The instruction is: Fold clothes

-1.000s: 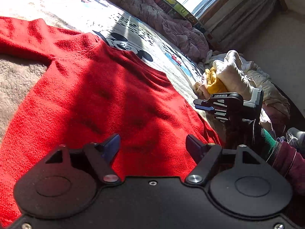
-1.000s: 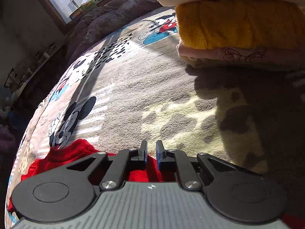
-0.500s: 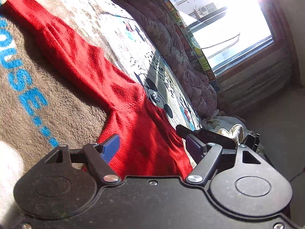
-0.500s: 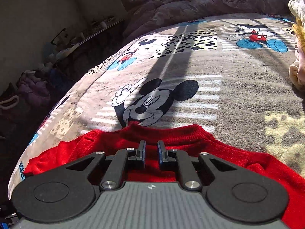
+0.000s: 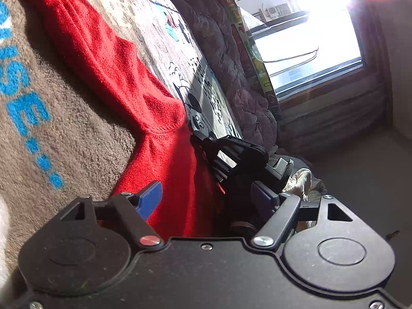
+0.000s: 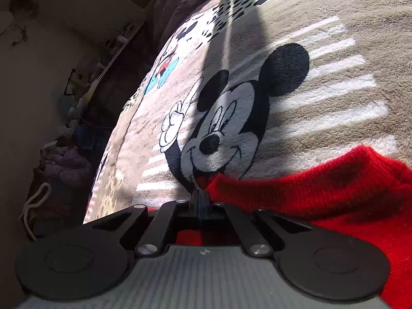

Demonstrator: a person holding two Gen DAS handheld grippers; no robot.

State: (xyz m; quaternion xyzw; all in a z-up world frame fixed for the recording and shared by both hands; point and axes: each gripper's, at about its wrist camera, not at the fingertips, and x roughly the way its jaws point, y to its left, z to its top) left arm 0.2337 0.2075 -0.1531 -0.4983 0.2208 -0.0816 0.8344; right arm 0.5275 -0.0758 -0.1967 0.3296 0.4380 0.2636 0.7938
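The red knitted sweater (image 5: 134, 82) lies spread on a beige plush blanket (image 6: 322, 59) that covers the bed. The blanket carries black-and-white cartoon mouse prints and blue lettering (image 5: 23, 108). One sleeve of the sweater extends away across the blanket toward the upper left of the left wrist view; the body of the garment runs down toward the camera.

The right gripper (image 6: 202, 200) sits at the sweater's edge, near the ribbed neck band (image 6: 334, 177). Its jaws are pressed together, and red fabric bunches up directly against them on the right side; whether fabric is actually caught between them cannot be told. In the left wrist view this gripper appears as a black body (image 5: 237, 154) at the far edge of the garment.

The left gripper (image 5: 206, 200) hovers over the lower body of the sweater. Its jaws are spread wide, with nothing between the blue pads (image 5: 150, 202).

Beyond the blanket, a rumpled mauve quilt (image 5: 231, 64) lies along a bright window (image 5: 296, 25).
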